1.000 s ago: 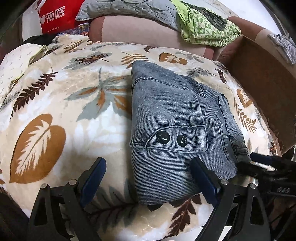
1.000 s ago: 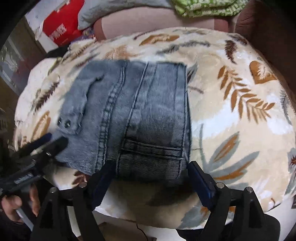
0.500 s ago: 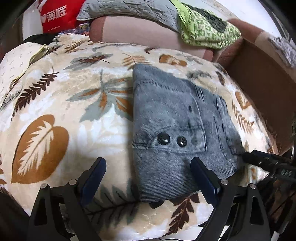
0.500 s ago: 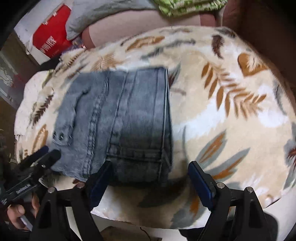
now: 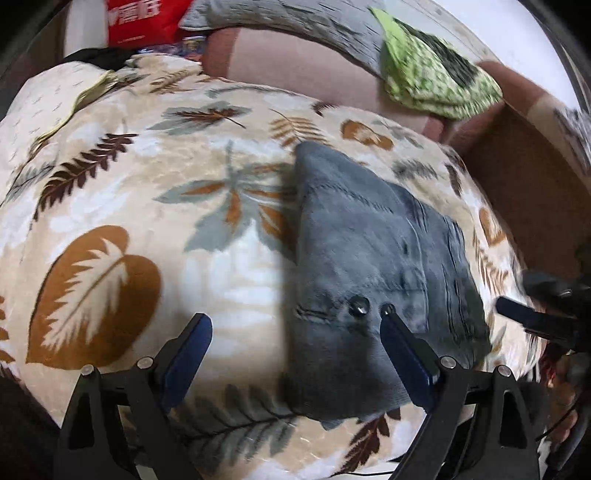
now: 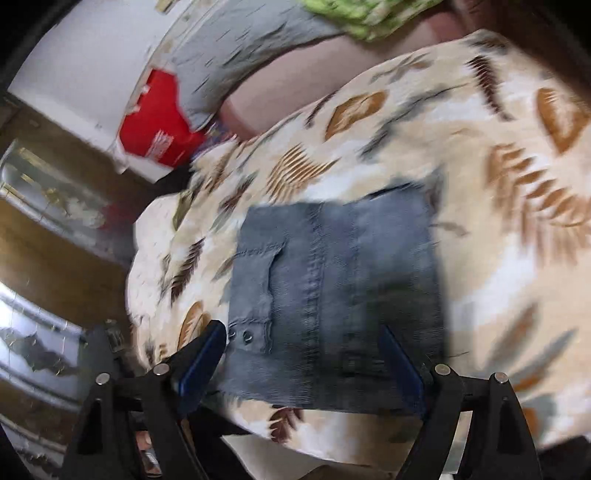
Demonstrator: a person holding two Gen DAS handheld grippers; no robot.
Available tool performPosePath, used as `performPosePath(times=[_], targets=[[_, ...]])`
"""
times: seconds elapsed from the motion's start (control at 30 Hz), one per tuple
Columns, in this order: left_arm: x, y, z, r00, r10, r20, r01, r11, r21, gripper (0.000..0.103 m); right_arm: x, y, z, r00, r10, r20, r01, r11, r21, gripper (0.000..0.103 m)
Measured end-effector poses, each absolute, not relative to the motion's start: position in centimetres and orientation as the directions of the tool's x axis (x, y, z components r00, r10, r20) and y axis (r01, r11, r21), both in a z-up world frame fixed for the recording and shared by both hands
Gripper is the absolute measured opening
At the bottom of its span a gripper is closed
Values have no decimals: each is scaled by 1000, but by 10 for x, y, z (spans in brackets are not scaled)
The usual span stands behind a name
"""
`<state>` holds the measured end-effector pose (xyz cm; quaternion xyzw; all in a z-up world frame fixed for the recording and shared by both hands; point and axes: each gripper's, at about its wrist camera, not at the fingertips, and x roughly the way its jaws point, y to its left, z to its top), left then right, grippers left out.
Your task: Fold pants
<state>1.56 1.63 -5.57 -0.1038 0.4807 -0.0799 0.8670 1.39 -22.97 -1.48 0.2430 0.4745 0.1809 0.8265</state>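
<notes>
Leaf-print blanket point(image 5: 122, 229) point(image 6: 498, 229), cream with brown and grey leaves, covers the whole rounded surface; both views motion-blurred. Pinkish sofa back point(image 5: 306, 70) behind it, with a grey quilted cover point(image 5: 280, 18) and a green patterned cloth point(image 5: 436, 81) draped on top. Red bag point(image 5: 136, 18) point(image 6: 159, 125) at the far left corner.

Pants point(image 5: 373, 273) point(image 6: 332, 295): grey denim, folded into a compact rectangle, lying flat on the blanket towards its near right edge. Pocket flap with two dark snaps point(image 5: 369, 306) faces up.

Left hand-held gripper point(image 5: 295, 354): jaws spread wide, nothing between them, right finger over the pants' near edge.

Right hand-held gripper point(image 6: 301, 358) point(image 5: 532, 317): jaws also wide apart, empty, straddling the fold's near edge.
</notes>
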Motion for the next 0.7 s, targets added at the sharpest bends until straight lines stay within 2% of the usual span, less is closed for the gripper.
performPosePath(times=[0.07,0.1,0.2,0.3,0.37,0.43,0.5,0.57,0.6,0.7], targets=[[14,11,-57,516,-230,-825,45,969,-243,92,21,-216,-52,378,462,-802,-11,869,495,86],[11,10,-54,531,-235,-814,45,967,-250,92,23,-216,-66,345,472,-811,3,864,504,86],[4,1,-37,603,-231,-763,85,970,-226,93,24,-221,-48,381,489,-785,8,847,532,86],[13,-16,-51,547,-219,-808,125,976,-180,93,39,-227,-17,451,489,-747,-4,838,546,86],[18,-22,-70,491,-195,-849,118,981,-157,93,63,-232,-5,467,581,-666,-30,764,645,86],[18,-19,-73,496,-215,-841,105,977,-187,93,90,-233,-8,453,673,-585,-49,673,738,86],[19,-20,-72,492,-214,-844,110,977,-183,93,119,-234,-23,447,663,-601,-27,681,732,86],[19,-22,-72,492,-214,-844,123,977,-176,93,142,-243,-56,415,585,-696,91,735,672,86],[19,-24,-72,491,-211,-845,127,977,-170,93,147,-248,-72,403,584,-704,141,721,679,85],[18,-19,-69,496,-230,-837,128,973,-191,93,133,-256,-59,459,620,-636,119,667,736,85]])
